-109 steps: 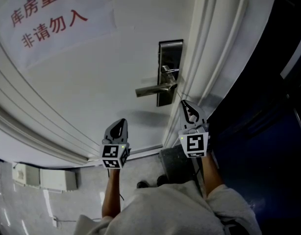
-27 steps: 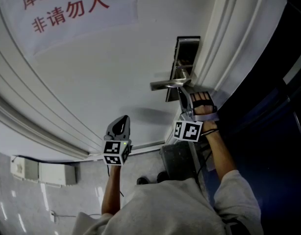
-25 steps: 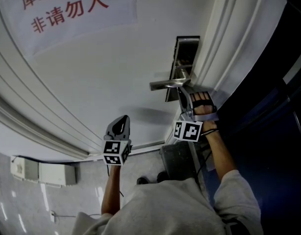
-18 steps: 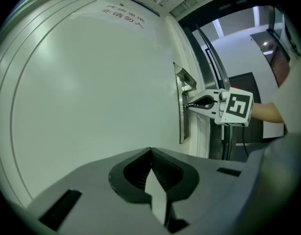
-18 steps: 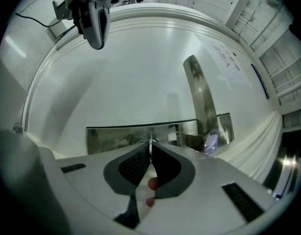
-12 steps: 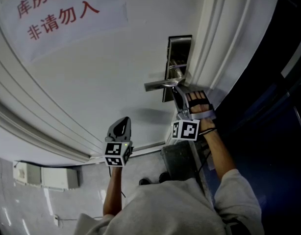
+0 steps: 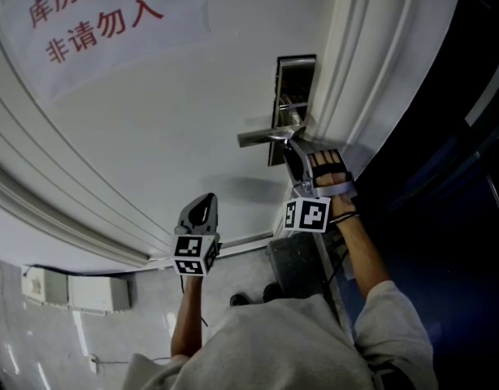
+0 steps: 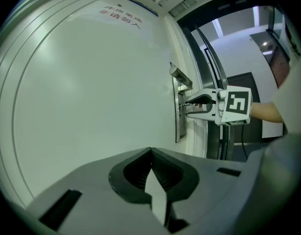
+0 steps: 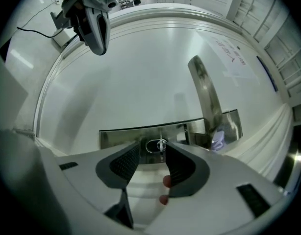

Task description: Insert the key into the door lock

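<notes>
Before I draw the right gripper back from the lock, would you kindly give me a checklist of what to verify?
1. The right gripper is free of the key: ok. Its jaws have just been opening, and the key stands between them unpressed.
2. The key sits in the lock cylinder: ok. How deep, cannot tell.
3. The door handle is clear of the way back: looks ok.
4. The left gripper is shut, empty and off the door: ok.
5. The door is latched: cannot tell.

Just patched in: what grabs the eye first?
The right gripper is at the steel lock plate below the lever handle, jaws just opened, what looks like the key standing free between them. A red-lettered paper sign hangs upper left on the door; the left gripper is shut, empty.
</notes>
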